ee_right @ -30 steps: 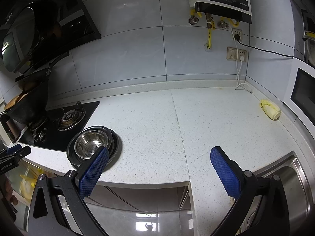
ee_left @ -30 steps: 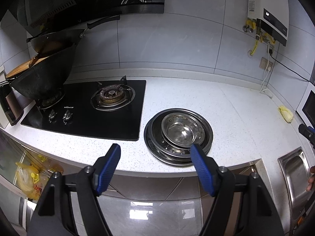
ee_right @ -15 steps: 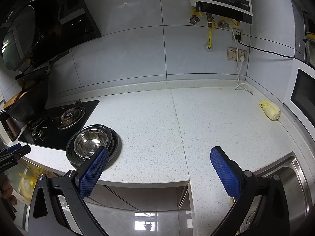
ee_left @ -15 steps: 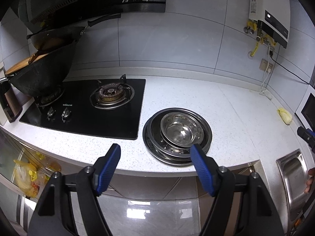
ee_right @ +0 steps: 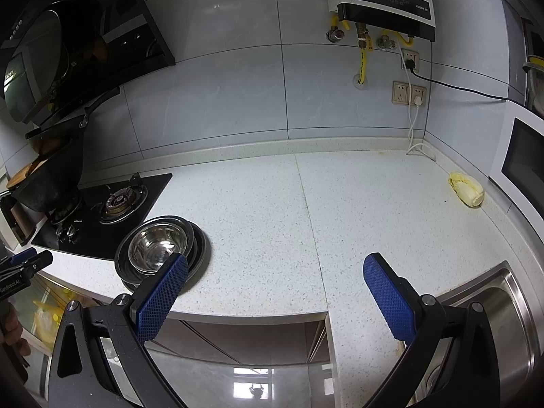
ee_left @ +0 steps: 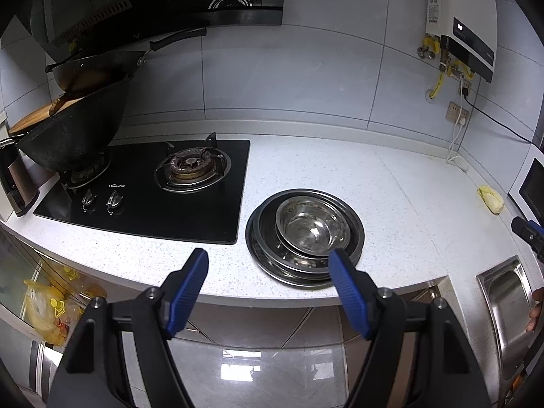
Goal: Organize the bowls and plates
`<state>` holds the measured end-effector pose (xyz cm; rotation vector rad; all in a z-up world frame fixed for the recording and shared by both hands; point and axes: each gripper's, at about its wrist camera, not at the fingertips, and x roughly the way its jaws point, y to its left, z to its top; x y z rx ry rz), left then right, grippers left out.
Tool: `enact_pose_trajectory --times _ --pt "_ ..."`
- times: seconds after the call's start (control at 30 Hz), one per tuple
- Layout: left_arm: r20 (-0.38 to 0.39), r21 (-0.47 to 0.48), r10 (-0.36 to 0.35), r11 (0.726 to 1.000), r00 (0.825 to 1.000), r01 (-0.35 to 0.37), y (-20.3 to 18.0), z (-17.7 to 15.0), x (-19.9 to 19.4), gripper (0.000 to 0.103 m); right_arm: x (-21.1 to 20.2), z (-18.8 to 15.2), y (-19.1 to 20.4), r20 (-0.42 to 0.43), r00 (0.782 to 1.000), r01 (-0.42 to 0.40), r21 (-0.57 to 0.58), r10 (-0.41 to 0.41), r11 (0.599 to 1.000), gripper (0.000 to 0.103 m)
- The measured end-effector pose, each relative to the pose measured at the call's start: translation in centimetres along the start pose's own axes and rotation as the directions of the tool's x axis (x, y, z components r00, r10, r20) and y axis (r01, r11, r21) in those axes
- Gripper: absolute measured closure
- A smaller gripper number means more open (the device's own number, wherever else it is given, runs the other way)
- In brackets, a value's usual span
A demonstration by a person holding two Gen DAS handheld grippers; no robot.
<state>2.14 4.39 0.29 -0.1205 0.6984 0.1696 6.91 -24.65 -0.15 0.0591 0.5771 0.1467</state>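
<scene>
A steel bowl (ee_left: pixel 312 227) sits nested on a stack of steel plates (ee_left: pixel 268 255) on the white speckled counter, just right of the stove. The same bowl (ee_right: pixel 158 244) and plates (ee_right: pixel 200 248) show at lower left in the right wrist view. My left gripper (ee_left: pixel 270 272) is open and empty, held off the counter's front edge, just in front of the stack. My right gripper (ee_right: pixel 275 278) is open and empty, held off the front edge to the right of the stack, with its left finger pad (ee_right: pixel 163 292) overlapping the plates' rim in view.
A black gas stove (ee_left: pixel 153 187) with a wok (ee_left: pixel 71 136) lies left of the stack. A steel sink (ee_right: pixel 503 309) is at the right end. A yellow cabbage piece (ee_right: pixel 465 188) lies near the microwave. A water heater (ee_right: pixel 384 0) and sockets hang on the wall.
The left gripper's view has shifted slightly, so the stack and stove sit a little lower and left. The right gripper has hardly moved. Both stay open.
</scene>
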Motion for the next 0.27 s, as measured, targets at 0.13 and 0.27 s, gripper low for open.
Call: enact_pose_trajectory --times 0.13,0.27 --pt "0.001 0.0 0.003 1.0 1.0 -0.003 -0.07 -0.1 -0.08 0.031 -0.04 0.0 0.03 0.001 1.0 0.0 0.0 0.0 1.0 0.001" --pt "-0.003 -0.008 0.004 1.0 1.0 -0.004 0.08 -0.11 -0.15 0.031 -0.06 -0.02 0.07 0.001 1.0 0.001 0.0 -0.001 1.0 0.001"
